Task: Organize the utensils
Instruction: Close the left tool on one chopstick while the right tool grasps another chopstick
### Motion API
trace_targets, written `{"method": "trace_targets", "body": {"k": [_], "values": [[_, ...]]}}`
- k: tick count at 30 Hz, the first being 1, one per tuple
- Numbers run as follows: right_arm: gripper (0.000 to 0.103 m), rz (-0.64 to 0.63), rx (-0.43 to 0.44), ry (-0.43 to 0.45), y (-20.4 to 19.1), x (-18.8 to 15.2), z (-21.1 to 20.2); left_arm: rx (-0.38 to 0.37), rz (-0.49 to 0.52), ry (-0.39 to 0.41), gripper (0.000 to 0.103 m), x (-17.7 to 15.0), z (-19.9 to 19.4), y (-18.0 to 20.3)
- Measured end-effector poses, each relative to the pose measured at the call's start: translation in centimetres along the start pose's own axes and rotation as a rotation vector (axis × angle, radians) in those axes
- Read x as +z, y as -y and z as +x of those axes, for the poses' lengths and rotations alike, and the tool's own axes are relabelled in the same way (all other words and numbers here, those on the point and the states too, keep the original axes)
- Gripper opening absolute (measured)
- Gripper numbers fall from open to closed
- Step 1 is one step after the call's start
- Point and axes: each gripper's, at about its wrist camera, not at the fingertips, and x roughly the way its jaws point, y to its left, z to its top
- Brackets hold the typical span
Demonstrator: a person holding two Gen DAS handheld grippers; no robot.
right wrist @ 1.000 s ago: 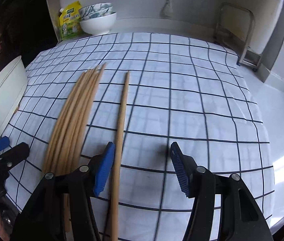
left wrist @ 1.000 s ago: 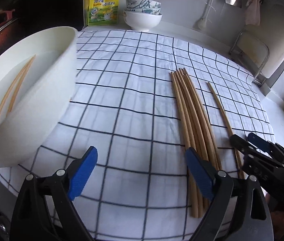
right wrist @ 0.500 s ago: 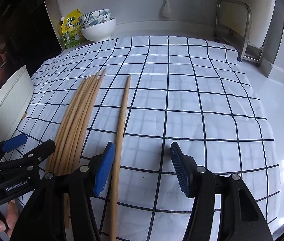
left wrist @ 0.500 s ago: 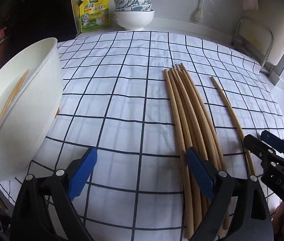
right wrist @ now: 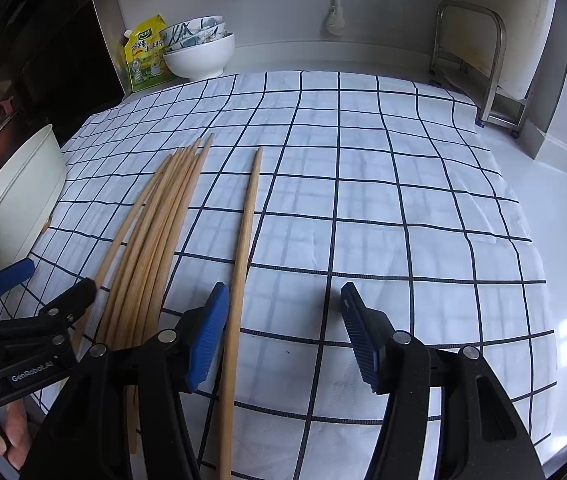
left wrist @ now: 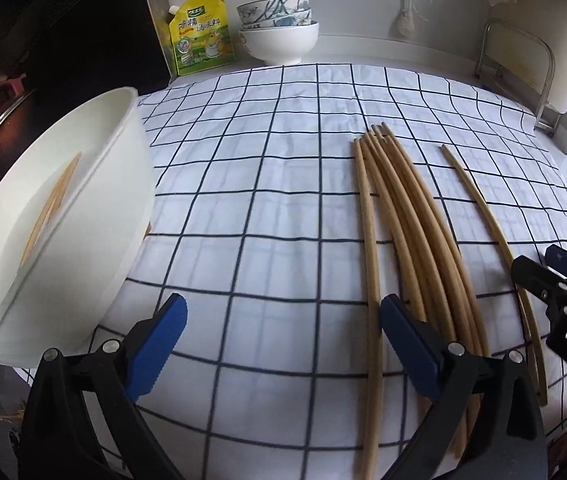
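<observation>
A bundle of several wooden chopsticks (left wrist: 415, 240) (right wrist: 155, 232) lies on the checked cloth (left wrist: 283, 200), with a single chopstick (left wrist: 483, 208) (right wrist: 247, 220) apart on its right. A white basin (left wrist: 83, 240) (right wrist: 15, 200) at the left holds two chopsticks (left wrist: 51, 200). My left gripper (left wrist: 283, 320) (right wrist: 51, 280) hovers left of the bundle. Its jaws are opening, and the bundle's leftmost stick runs just inside the right finger, unpressed. My right gripper (right wrist: 283, 304) (left wrist: 539, 260) stands open over the single chopstick, which passes just inside its left finger.
A yellow pouch (left wrist: 199, 36) and stacked bowls (left wrist: 279, 28) stand at the back wall. A metal rack (left wrist: 515, 64) is at the back right, dark cookware (left wrist: 3, 92) beyond the basin. A person's fingers (right wrist: 3, 436) hold the left gripper.
The left gripper has turned, so the basin sits further left and the bundle more upright in its view; its jaws look slightly wider. The right gripper has stayed put.
</observation>
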Motion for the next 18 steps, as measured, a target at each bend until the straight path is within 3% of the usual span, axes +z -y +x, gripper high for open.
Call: {"method": "trace_targets", "body": {"k": [11,18], "values": [[0.056,0.0,0.003,0.0,0.0,0.0,0.0,-0.011,-0.002,0.05,0.095,0.3,-0.9,-0.7],[0.057,-0.001,0.006,-0.001,-0.1,0.0,0.0,0.016,0.011,0.012,0.095,0.5,0.1,-0.6]]}}
